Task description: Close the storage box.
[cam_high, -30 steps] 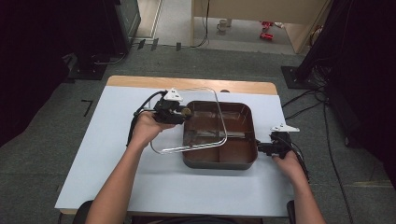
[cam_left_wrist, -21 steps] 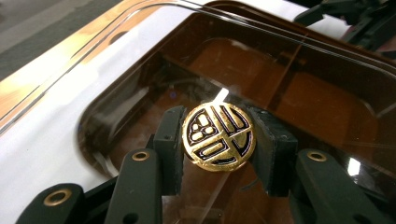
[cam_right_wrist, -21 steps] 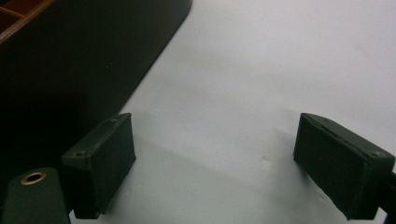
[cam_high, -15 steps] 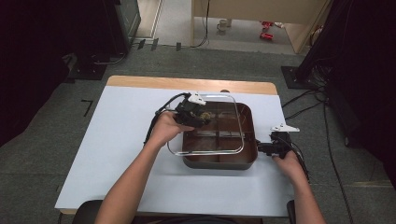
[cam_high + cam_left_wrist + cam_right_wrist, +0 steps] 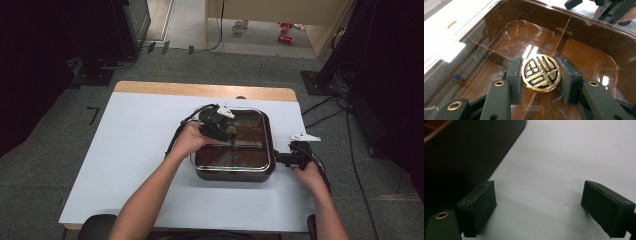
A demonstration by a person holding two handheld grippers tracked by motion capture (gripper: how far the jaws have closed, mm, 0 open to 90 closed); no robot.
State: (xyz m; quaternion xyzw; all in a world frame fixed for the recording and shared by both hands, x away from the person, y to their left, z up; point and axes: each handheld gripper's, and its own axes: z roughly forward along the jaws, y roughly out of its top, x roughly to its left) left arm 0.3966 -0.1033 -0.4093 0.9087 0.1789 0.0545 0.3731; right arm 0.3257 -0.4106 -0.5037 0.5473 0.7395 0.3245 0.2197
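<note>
A dark brown box (image 5: 235,173) with inner dividers stands on the white table. A clear lid (image 5: 246,149) lies flat across its top. My left gripper (image 5: 227,131) reaches over the lid's left part and is shut on the lid's round gold and black knob (image 5: 541,73), one pad on each side; the box's brown compartments (image 5: 584,62) show through the lid below. My right gripper (image 5: 280,159) rests low beside the box's right wall (image 5: 461,157), open, its fingers (image 5: 481,205) wide apart over bare table.
The white table cover (image 5: 125,150) spreads wide to the left of the box and in front of it. A wooden strip (image 5: 200,90) runs along the far edge. Cables (image 5: 325,117) lie on the floor to the right.
My left gripper has carried the clear lid rightward from a tilted position left of the box and set it flat on top. The right gripper has stayed beside the box.
</note>
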